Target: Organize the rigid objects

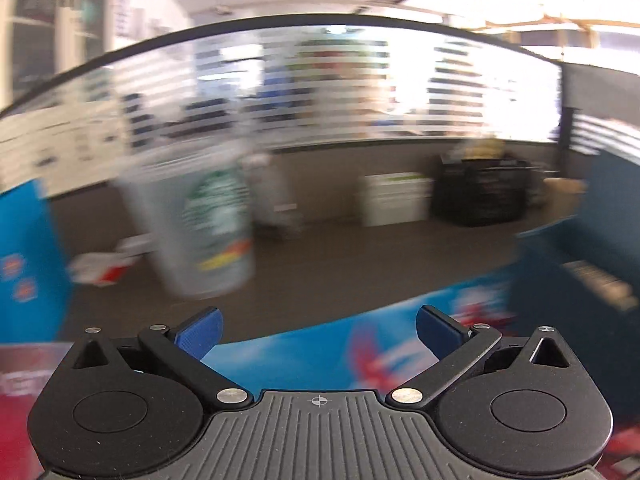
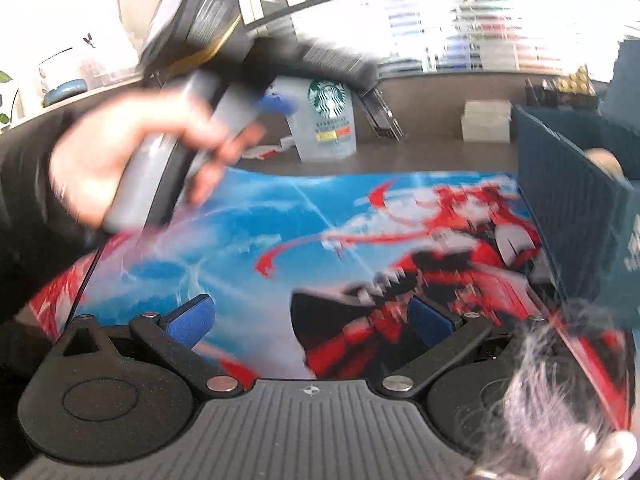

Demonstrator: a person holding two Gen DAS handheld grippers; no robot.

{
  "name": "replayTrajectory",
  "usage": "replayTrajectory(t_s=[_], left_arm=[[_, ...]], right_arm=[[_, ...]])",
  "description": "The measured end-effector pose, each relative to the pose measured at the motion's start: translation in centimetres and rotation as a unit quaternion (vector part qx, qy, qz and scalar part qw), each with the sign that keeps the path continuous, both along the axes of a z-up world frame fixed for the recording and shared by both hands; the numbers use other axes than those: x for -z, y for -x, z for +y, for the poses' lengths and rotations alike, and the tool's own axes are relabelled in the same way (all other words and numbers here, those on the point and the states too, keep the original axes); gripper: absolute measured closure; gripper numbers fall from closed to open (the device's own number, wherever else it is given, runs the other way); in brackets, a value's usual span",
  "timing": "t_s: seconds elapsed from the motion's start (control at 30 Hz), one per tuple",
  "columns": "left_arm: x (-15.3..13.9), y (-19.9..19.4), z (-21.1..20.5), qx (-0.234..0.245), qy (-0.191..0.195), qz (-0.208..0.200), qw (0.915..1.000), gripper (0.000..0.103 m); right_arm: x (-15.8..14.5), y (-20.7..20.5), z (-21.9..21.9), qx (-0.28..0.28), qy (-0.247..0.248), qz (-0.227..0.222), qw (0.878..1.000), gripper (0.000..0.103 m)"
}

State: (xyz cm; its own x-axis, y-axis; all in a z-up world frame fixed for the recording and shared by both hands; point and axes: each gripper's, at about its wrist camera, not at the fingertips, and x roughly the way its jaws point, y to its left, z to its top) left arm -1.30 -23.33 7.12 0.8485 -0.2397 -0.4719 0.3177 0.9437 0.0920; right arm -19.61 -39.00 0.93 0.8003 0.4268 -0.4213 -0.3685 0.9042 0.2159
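- Both of your grippers stand with their blue fingers spread wide and nothing between them: the left gripper (image 1: pixel 318 330) over the near edge of the mat, the right gripper (image 2: pixel 310 318) low above the mat's red artwork.
- Your desk (image 2: pixel 440 148) is brown and runs back to a bright window with slatted blinds (image 1: pixel 340 80).
- Your printed mat (image 2: pixel 248 232), blue sky with a red figure, covers the near part of the desk.
- Your dark blue bin (image 2: pixel 572 184) stands at the mat's right edge, its ribbed wall facing the mat.
- Your left hand (image 2: pixel 120 160) shows in the right wrist view, blurred, wrapped round the left gripper's grey handle above the mat's left side.
- Your clear Starbucks cup (image 2: pixel 326 120) stands upright on the bare desk just beyond the mat's far edge; in the left wrist view it sits ahead and left of the fingers, apart from them.
- Your white box (image 2: pixel 486 120) rests farther right on the desk, near the bin.
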Motion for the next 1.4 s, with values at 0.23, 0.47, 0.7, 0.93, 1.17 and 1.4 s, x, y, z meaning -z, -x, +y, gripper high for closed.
replayTrajectory(t_s=[0.23, 0.47, 0.7, 0.93, 1.17, 1.4], left_arm=[[3.2, -1.7, 11.6, -0.119, 0.001, 0.007, 0.9929, 0.0], [5.1, -2.8, 17.5, -0.156, 0.007, 0.029, 0.9872, 0.0], [6.7, -3.5, 20.6, -0.178, 0.007, 0.045, 0.983, 0.0], [7.5, -4.3, 22.6, -0.187, 0.05, 0.078, 0.978, 0.0], [8.0, -4.8, 22.5, -0.191, 0.053, 0.089, 0.9761, 0.0], [8.2, -5.1, 21.9, -0.194, 0.03, 0.094, 0.976, 0.0]], right_arm=[[-1.4, -3.8, 6.0, -0.019, 0.055, -0.034, 0.998, 0.0], [-1.5, -8.5, 12.3, -0.017, 0.088, -0.043, 0.995, 0.0], [-0.3, -12.3, 15.8, 0.015, 0.089, -0.011, 0.996, 0.0], [0.2, -14.8, 18.1, 0.044, 0.12, 0.017, 0.992, 0.0], [1.1, -16.9, 19.0, 0.074, 0.128, 0.069, 0.987, 0.0], [1.1, -17.6, 19.5, 0.079, 0.13, 0.07, 0.986, 0.0]])
